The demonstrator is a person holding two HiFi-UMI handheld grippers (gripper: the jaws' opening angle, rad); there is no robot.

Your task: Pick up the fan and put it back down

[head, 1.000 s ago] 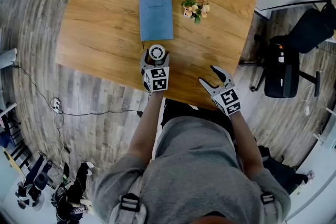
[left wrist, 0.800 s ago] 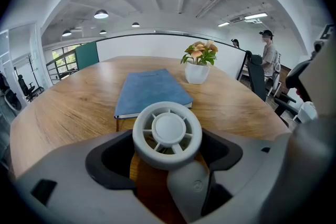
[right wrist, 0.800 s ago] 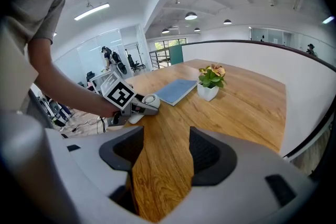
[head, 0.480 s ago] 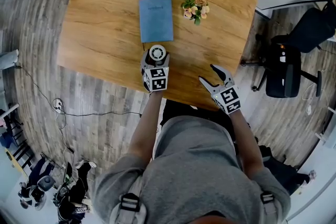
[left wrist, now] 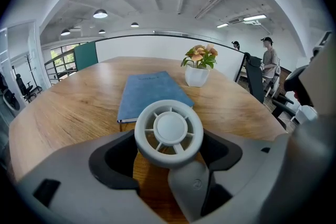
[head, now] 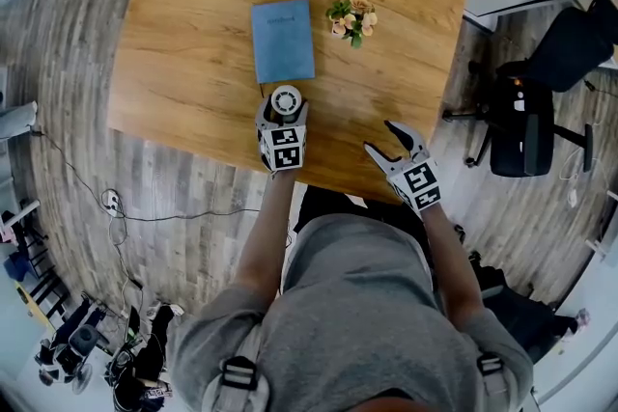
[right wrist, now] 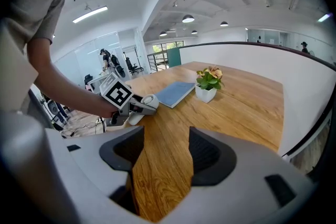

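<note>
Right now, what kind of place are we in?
Probably an open-plan office: a black swivel office chair near a big wooden table holding a blue notebook, and round ceiling lamps over a wide hall.

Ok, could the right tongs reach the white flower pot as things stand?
Probably yes: the right tongs are open and empty, with only bare wooden tabletop between them and the white pot of peach flowers.

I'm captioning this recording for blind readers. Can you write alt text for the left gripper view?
A small white fan with a round grille is gripped between the left tongs, close to the camera. Behind it on the wooden table lie a blue notebook and a potted flower plant.
</note>
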